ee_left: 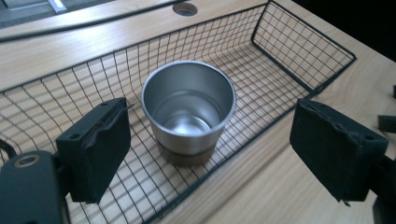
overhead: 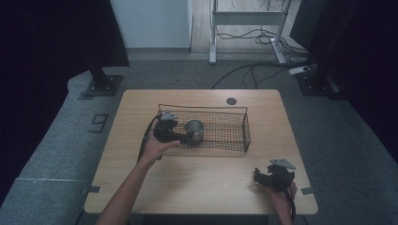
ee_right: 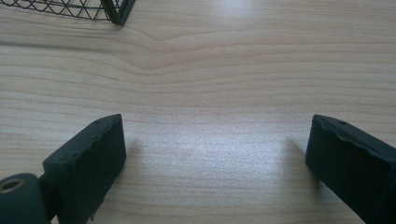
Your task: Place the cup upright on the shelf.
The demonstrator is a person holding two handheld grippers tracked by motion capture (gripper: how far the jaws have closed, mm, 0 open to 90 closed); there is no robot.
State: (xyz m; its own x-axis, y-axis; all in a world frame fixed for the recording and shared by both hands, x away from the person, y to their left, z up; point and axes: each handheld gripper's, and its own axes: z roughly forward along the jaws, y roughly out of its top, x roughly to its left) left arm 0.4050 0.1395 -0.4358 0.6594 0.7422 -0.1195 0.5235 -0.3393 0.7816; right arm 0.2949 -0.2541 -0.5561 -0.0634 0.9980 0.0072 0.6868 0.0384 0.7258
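Standing upright in wire basket (ee_left: 299, 42): empty steel cup (ee_left: 188, 112); both grippers' fingers released.

A wire basket (overhead: 220, 125) is set on the counter (overhead: 197, 178), toward its far side and roughly centred between left and right. A cup (overhead: 194, 130) is stood upright inside the basket, in its left half, near the front wall. The left tool (overhead: 180, 137) is placed at the basket's left end, just beside the cup, with the cup seen ahead of and between its two spread jaws in the left gripper view. A round hole (overhead: 231, 101) is found in the counter behind the basket. The right tool (overhead: 263, 177) is held over the counter's near right corner, well apart from the basket.
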